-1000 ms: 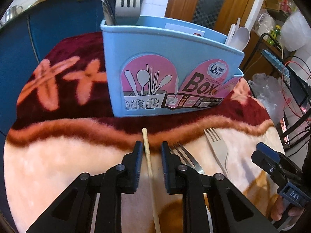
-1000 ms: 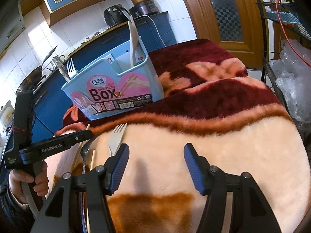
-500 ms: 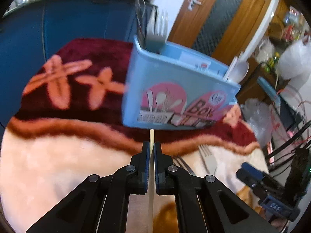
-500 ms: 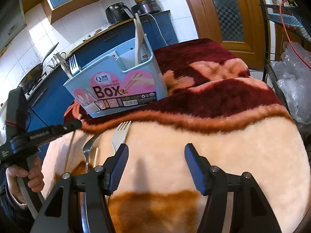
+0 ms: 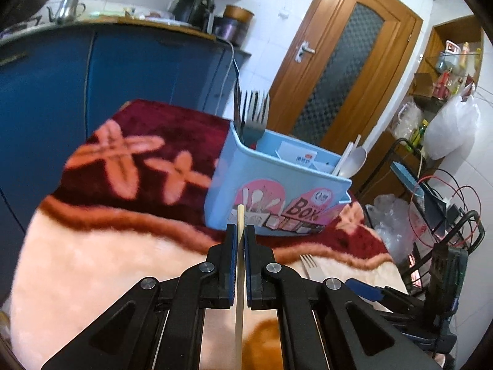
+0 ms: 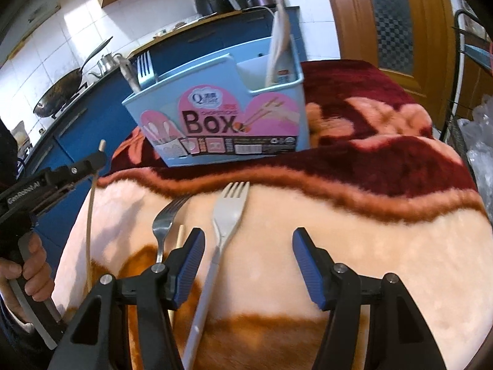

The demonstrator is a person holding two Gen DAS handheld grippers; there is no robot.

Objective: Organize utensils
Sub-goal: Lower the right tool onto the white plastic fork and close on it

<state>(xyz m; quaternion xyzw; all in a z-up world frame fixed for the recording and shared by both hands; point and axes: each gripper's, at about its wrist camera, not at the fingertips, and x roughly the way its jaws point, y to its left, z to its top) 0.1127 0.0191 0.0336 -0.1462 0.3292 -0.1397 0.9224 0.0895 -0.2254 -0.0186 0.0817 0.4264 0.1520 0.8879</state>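
Note:
My left gripper [image 5: 241,231] is shut on a pale wooden chopstick [image 5: 240,215], held above the blanket in front of the blue utensil box [image 5: 277,191]. In the right wrist view the same chopstick [image 6: 90,215] hangs down from the left gripper [image 6: 98,157]. My right gripper [image 6: 249,237] stands open just above the blanket. A white fork [image 6: 229,215] lies between its fingers, close to the left one. A metal fork [image 6: 163,222] and a second chopstick [image 6: 179,236] lie left of it. The box [image 6: 222,117] holds forks [image 5: 255,114] and a white spoon [image 5: 354,160].
The table is covered by a plush red and cream blanket [image 6: 369,215]. Blue kitchen cabinets [image 5: 77,77] stand behind it, a wooden door [image 5: 339,77] at the back right. A wire rack with bags and cables [image 5: 431,200] is close to the table's right side.
The left gripper's jaws closed on the chopstick and lifted it off the blanket, tilting upward. The right gripper shifted left, so the white fork now lies between its fingers.

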